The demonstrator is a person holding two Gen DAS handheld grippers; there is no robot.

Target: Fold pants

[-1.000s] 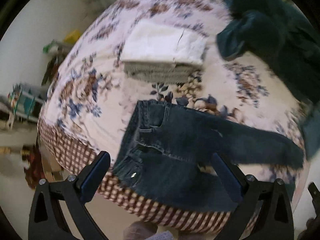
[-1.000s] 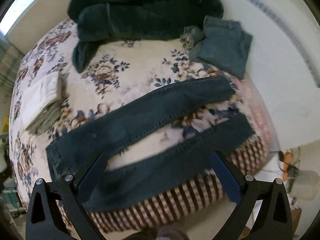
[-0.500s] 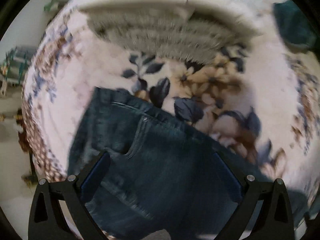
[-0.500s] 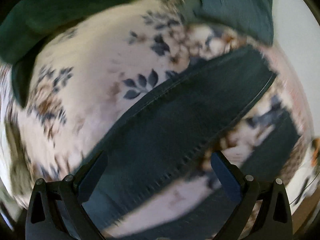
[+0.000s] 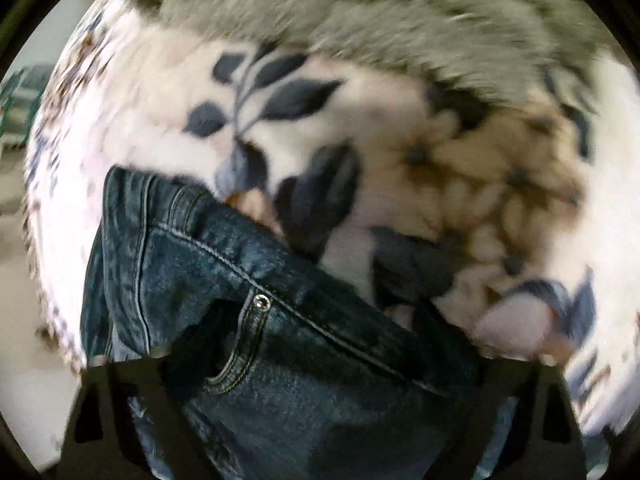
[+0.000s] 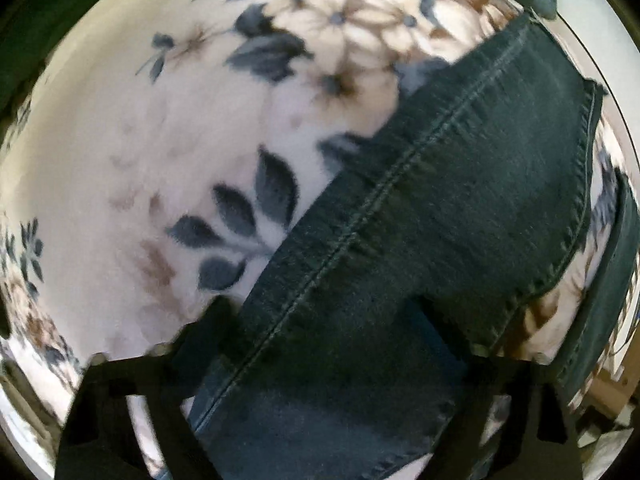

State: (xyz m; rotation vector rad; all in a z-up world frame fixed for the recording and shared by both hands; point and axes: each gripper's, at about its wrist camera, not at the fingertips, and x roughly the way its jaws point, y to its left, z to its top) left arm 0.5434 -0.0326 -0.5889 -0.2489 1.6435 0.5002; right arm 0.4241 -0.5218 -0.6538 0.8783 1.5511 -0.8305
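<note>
The left gripper (image 5: 320, 360) is spread wide, its 2 fingers straddling the waist end of the jeans (image 5: 280, 340) by the pocket rivet, gripping nothing. The right gripper (image 6: 320, 328) is equally wide over the far leg (image 6: 440, 200) near its hem, also holding nothing. The jeans lie along the near edge of the floral bedspread (image 5: 440, 160), with a grey folded towel (image 5: 360, 8) close beyond the waist. If either side pinches only the top layer, I think the fold would drag crooked, or the denim could slide off the bed edge.
</note>
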